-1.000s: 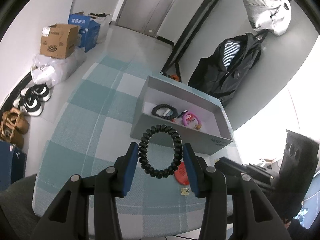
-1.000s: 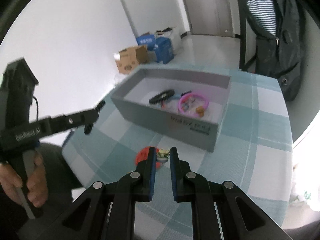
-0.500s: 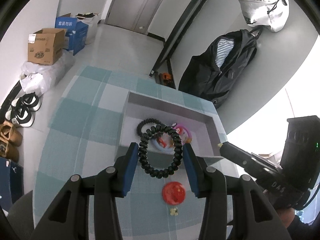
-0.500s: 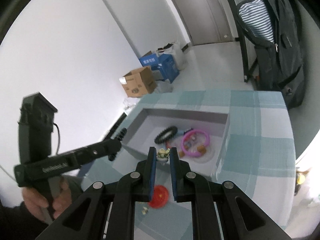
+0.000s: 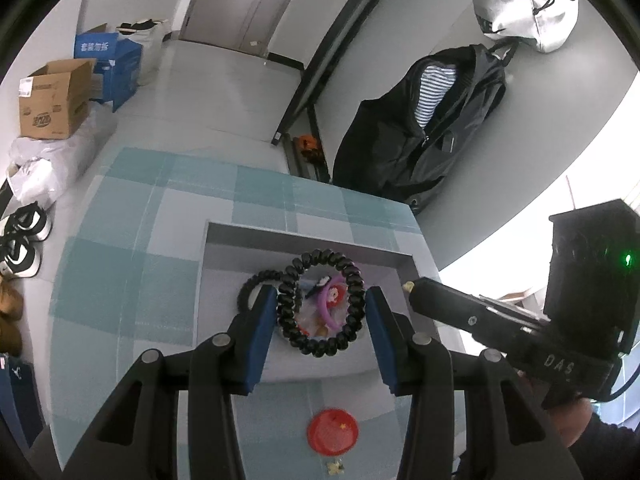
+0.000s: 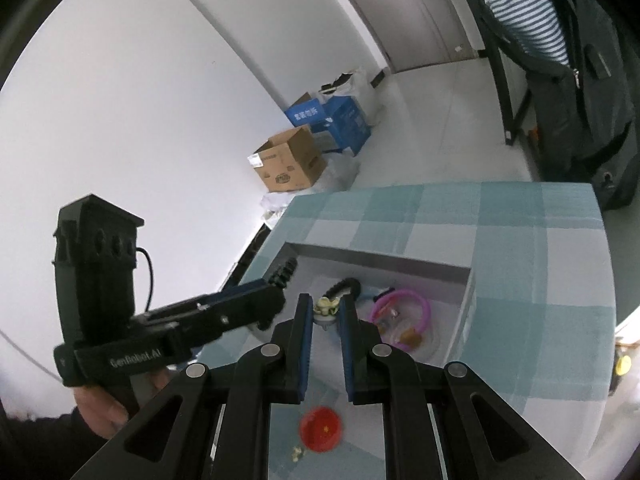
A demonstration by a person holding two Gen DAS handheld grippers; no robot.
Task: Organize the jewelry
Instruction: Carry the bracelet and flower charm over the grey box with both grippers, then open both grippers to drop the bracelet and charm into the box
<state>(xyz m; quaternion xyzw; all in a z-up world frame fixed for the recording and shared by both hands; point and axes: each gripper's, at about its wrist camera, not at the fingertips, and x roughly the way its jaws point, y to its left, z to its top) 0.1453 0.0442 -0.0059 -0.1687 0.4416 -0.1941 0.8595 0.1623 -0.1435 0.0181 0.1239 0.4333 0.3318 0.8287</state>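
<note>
Gripper-wise, our left gripper clamps a black coil bracelet over the grey tray; our right gripper pinches a small flower charm there. Several pieces already lie inside; a red disc at six o'clock remains on the checked counter. Cardboard boxes sit at ten o'clock.
</note>
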